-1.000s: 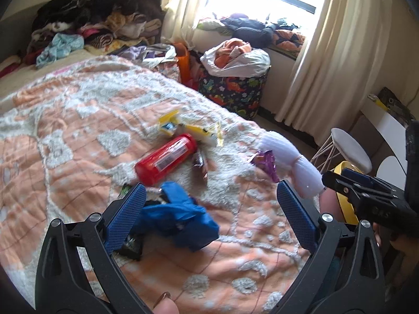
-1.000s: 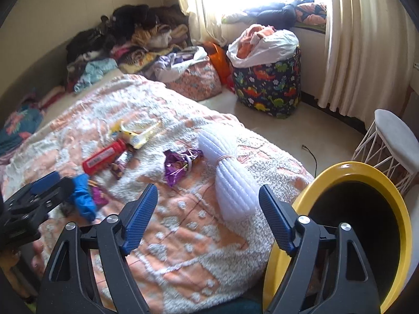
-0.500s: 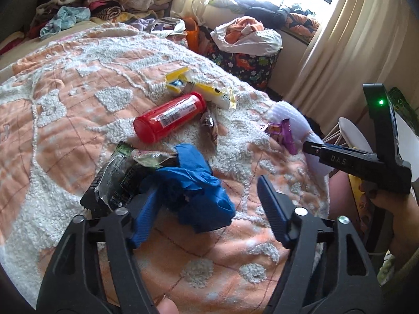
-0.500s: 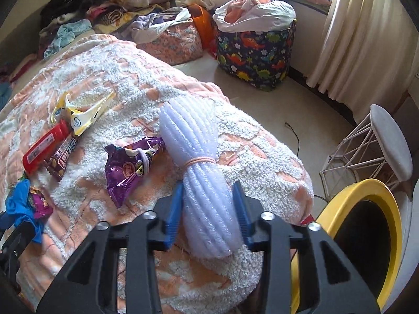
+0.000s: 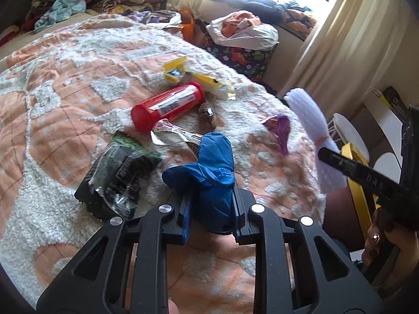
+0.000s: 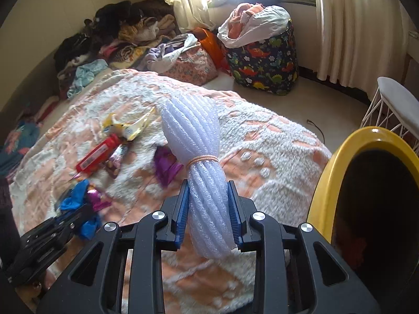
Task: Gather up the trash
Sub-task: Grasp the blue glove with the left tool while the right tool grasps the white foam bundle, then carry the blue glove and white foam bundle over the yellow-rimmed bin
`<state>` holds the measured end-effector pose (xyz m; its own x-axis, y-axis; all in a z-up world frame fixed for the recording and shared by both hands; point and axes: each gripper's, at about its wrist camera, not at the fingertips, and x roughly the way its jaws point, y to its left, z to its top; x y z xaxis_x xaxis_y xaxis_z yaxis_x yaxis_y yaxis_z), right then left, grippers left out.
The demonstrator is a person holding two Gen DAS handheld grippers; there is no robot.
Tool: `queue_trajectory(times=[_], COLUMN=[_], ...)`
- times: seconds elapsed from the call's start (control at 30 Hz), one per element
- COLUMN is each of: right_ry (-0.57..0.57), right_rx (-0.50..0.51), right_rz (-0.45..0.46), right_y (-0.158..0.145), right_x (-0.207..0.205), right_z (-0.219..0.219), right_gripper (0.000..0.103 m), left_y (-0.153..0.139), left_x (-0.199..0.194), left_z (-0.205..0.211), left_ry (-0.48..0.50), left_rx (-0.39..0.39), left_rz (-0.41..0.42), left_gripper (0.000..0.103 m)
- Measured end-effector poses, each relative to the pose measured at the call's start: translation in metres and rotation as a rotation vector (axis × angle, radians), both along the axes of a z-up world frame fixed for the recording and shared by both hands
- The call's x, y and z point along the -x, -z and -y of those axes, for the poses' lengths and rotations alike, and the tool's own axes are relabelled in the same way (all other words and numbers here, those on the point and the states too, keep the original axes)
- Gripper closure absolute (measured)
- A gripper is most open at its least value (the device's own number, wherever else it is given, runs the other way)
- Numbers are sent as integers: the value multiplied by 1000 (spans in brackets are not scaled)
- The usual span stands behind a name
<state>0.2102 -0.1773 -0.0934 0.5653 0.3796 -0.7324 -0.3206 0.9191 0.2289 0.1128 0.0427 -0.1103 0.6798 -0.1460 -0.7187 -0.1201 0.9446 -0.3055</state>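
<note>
On the orange and white bedspread [image 5: 65, 83], my left gripper [image 5: 209, 191] is shut on a crumpled blue glove [image 5: 212, 162]. A black wrapper [image 5: 117, 172], a silver wrapper [image 5: 170, 136], a red tube [image 5: 167, 106], a yellow packet [image 5: 193, 74] and a purple wrapper [image 5: 280, 130] lie around it. In the right wrist view, my right gripper [image 6: 208, 196] has its jaws closing on a white foam roll [image 6: 193, 130] tied with a rubber band, and both pads press its lower half. A yellow bin [image 6: 332, 183] with a dark inside stands just right of it.
A dinosaur-print laundry bag [image 6: 264, 60] stuffed with clothes stands on the floor beyond the bed. Heaped clothes [image 6: 117, 34] fill the far corner. A white wire stool [image 6: 392, 99] and curtains [image 6: 348, 26] are at the right. A cable [image 6: 316, 128] lies on the floor.
Both grippers came down onto the bed and went from wide open to closed, the left around the blue glove, the right around the foam roll.
</note>
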Motion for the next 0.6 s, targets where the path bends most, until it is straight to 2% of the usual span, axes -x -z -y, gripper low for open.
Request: queue_trajectory(times=[0.3,0.6], right_ry=[-54,-76], right_rx=[-67,-120], right_rz=[-3,15], right_y=[-6,-18], right_x=[36,53], right_z=[-1,2], right_gripper=[76,76], left_y=[-16,-31], left_x=[8,20], left_z=[13,19], left_ry=[56,100], left_rx=[-1,12], left_rz=[50,91], left_gripper=[89,90])
